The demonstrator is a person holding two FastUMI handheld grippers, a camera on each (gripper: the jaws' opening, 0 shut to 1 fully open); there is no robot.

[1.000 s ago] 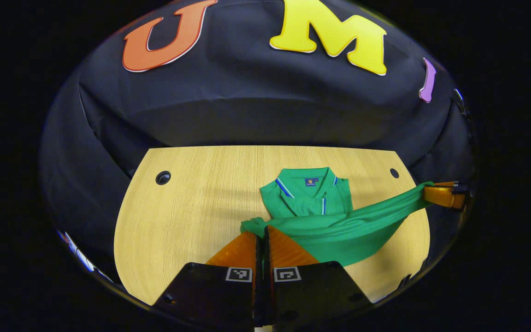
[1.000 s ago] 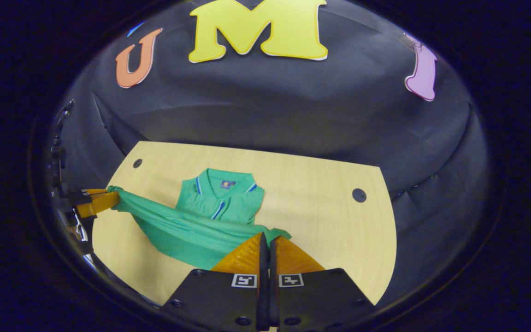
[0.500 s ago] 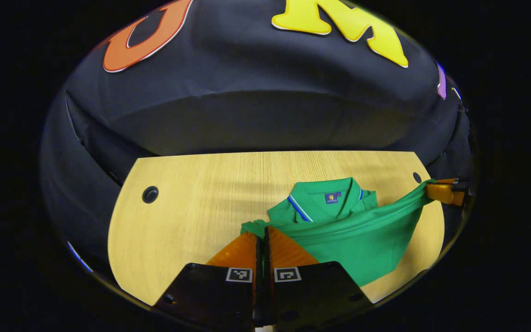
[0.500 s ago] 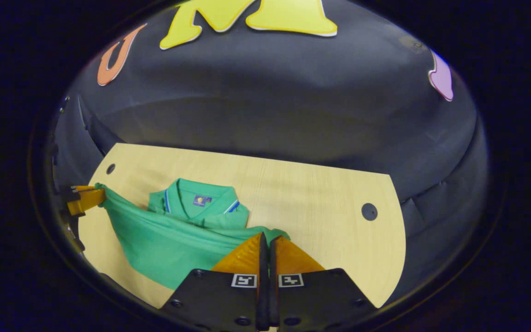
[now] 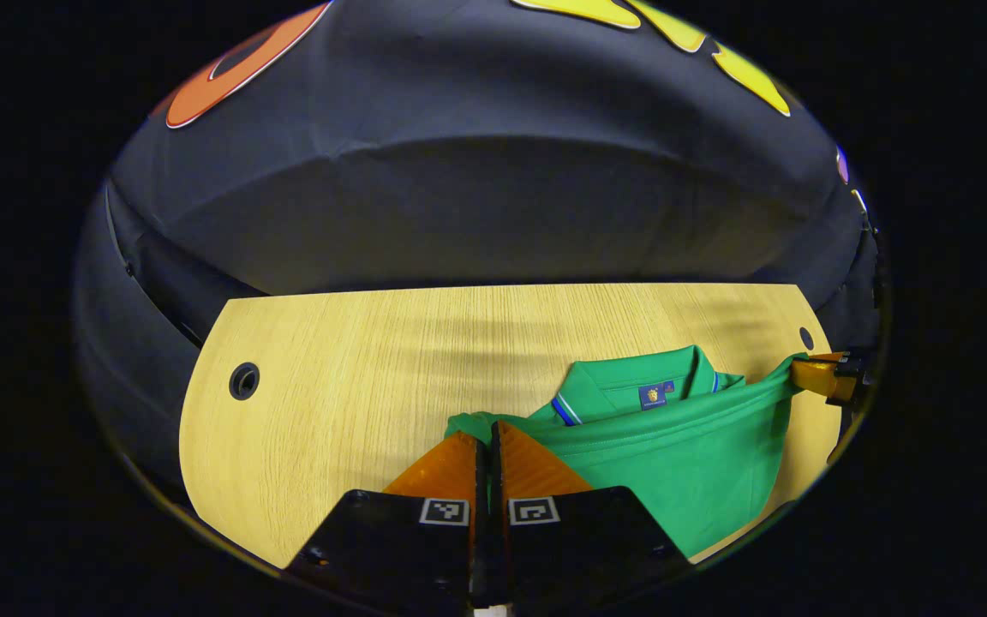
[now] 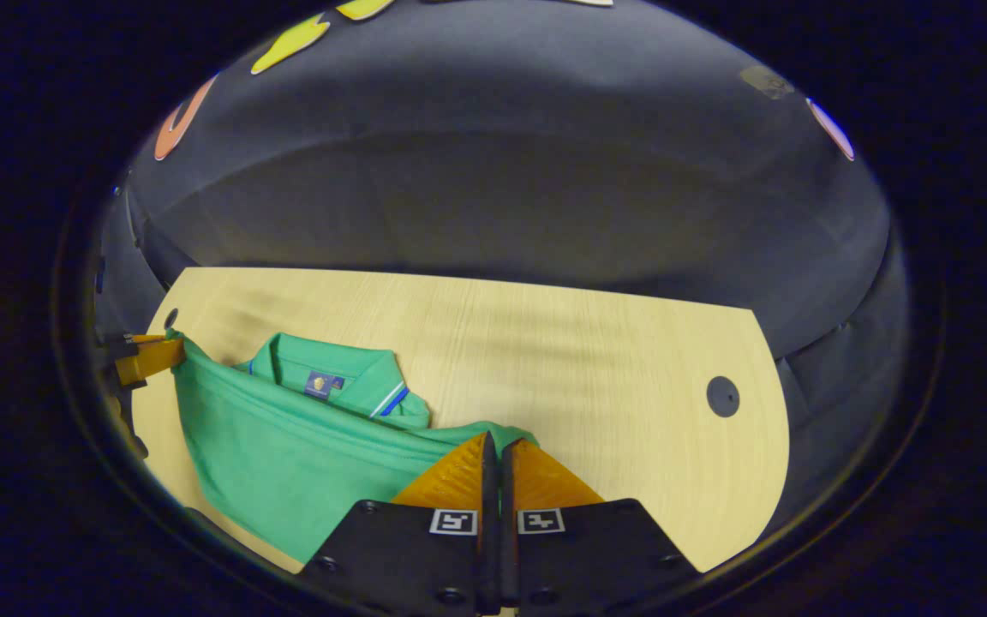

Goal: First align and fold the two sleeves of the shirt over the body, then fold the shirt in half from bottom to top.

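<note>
Left gripper view: the left hand-held gripper (image 5: 490, 428) occupies the bottom centre, its two fingers pressed together on a corner of the hem of a green polo shirt (image 5: 673, 454). The shirt lies on a light wood-grain worktop (image 5: 356, 368), toward the right of this view. Its lower part is lifted and drawn up over the body, so that the hem edge runs as a taut band just below the collar (image 5: 631, 386), which has a blue-and-white trim and a small blue neck label. At the far right, the right hand-held gripper (image 5: 815, 375) grips the opposite corner of the hem, the cloth stretched between the two grippers. A round cable hole (image 5: 243, 380) sits in the worktop at left and a second hole (image 5: 806, 338) near the right edge. The booth's black cloth wall (image 5: 476, 197) stands behind the worktop.

Right gripper view: the right hand-held gripper (image 6: 493, 439) shows at bottom centre, fingers closed on its corner of the shirt (image 6: 288, 454) hem. The shirt lies to the left on the worktop (image 6: 562, 368), its collar (image 6: 331, 377) visible above the raised hem band. At the far left edge the left hand-held gripper (image 6: 151, 358) holds the other hem corner. One cable hole (image 6: 722, 397) lies at right, well apart from the shirt, another hole (image 6: 170, 318) at far left.
</note>
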